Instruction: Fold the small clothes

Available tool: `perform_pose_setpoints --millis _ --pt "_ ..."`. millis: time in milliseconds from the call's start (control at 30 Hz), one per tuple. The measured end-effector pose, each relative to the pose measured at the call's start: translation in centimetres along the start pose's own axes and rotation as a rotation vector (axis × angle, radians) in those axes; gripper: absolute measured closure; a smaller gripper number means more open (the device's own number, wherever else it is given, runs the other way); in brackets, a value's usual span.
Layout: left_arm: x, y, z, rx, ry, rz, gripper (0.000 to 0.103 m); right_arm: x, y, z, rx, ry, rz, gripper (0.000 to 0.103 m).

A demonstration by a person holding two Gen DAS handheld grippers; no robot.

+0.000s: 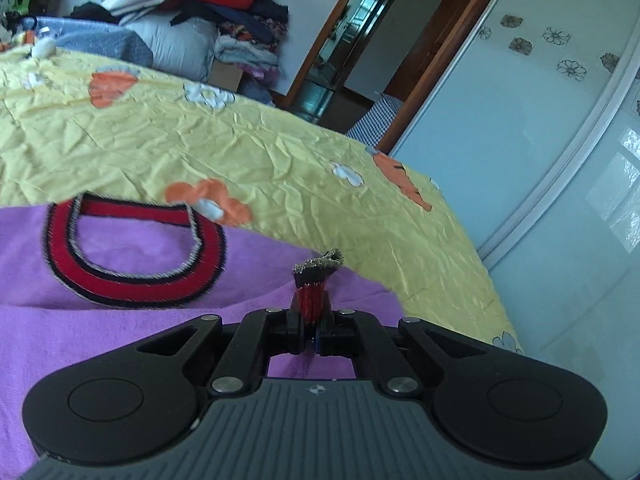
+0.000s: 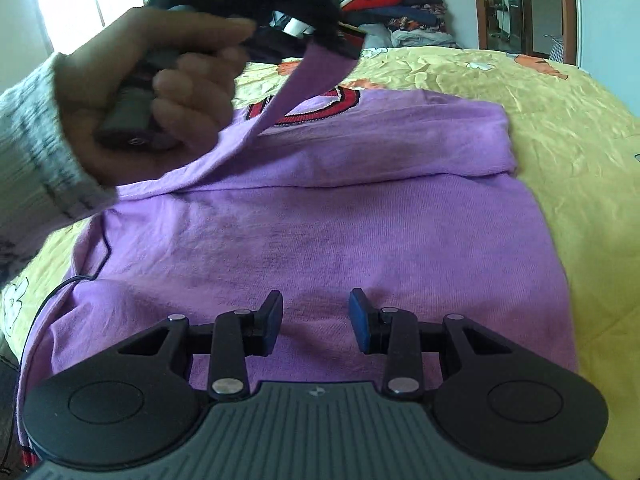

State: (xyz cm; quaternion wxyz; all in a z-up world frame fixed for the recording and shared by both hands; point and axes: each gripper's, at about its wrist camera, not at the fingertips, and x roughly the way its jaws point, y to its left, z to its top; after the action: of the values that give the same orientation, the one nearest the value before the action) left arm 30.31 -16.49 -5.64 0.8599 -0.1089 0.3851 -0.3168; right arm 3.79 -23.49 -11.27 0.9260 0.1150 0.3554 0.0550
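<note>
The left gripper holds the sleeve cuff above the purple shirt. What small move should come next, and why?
Probably lower the left gripper and lay the cuff flat on the purple shirt below the collar, then open. The jaws are shut on the cuff, and the sleeve hangs lifted over the body. The right gripper is open over the hem, holding nothing.

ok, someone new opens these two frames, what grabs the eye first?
The purple top spread flat on the yellow bedspread, with its red collar at the far end. Next, the left tongs shut on a red striped cuff, lifting the sleeve while the right tongs hover open over the hem.
</note>
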Motion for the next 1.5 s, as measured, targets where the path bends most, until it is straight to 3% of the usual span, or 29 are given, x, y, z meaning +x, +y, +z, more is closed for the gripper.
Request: perform_pose_setpoints --millis 200,300,433,533,600,667,767,833,900,933,967,1067,1167,1300,1500 --pt "1.9 0.1 -1.7 -0.004 0.086 -0.025 0.097 0.0 -0.1 0.2 0.014 0.002 0.018 0.064" --pt "1.2 1.8 -2.4 -0.058 0.13 -0.12 0.095 -0.9 -0.5 1.0 0.015 -0.034 0.011 0.063" --pt "-3.3 4.8 -2.6 -0.111 0.105 -0.257 0.052 -1.5 -2.4 3.8 0.01 -0.1 -0.036 0.062" --pt "-7.8 8.2 -2.4 -0.129 0.041 -0.194 0.047 0.0 -4.8 6.8 0.05 -0.119 -0.04 0.062" --pt "-10.3 11.1 -2.3 -0.13 0.006 -0.083 0.04 2.1 -7.1 8.8 0.114 -0.097 -0.017 0.056" --pt "-12.3 14.4 -2.5 -0.155 -0.012 0.015 0.034 4.2 -9.3 10.4 0.188 -0.08 0.048 0.056" --pt "-14.3 18.9 -2.7 -0.193 -0.028 0.142 0.027 7.3 -11.8 11.9 0.273 -0.027 0.061 0.056" --pt "-15.2 21.5 -2.9 -0.23 -0.033 0.177 0.025 9.1 -12.8 12.4 0.319 0.002 0.093 0.058" --pt "-15.9 23.6 -2.9 -0.278 -0.038 0.218 0.025 10.1 -12.7 12.8 0.313 0.004 0.102 0.067" --pt "-16.5 24.7 -2.9 -0.312 -0.052 0.21 0.025 10.6 -12.7 12.9 0.306 0.011 0.107 0.074" --pt "-17.4 25.6 -2.8 -0.346 -0.076 0.185 0.025 11.1 -12.2 13.1 0.291 0.032 0.113 0.096" --pt "-19.4 27.1 -2.2 -0.401 -0.126 0.157 0.021 10.8 -10.3 13.5 0.161 0.017 0.078 0.097" --pt "-20.2 26.2 -1.6 -0.373 -0.132 0.129 0.018 9.2 -9.4 13.9 0.121 -0.05 0.078 0.097" --pt "-18.1 23.9 -1.8 -0.32 -0.088 0.047 0.015 7.1 -8.9 14.8 0.077 -0.108 0.057 0.097" --pt "-13.4 23.7 -3.5 -0.308 0.026 0.069 0.015 8.2 -9.9 13.8 0.013 -0.066 -0.117 0.098"
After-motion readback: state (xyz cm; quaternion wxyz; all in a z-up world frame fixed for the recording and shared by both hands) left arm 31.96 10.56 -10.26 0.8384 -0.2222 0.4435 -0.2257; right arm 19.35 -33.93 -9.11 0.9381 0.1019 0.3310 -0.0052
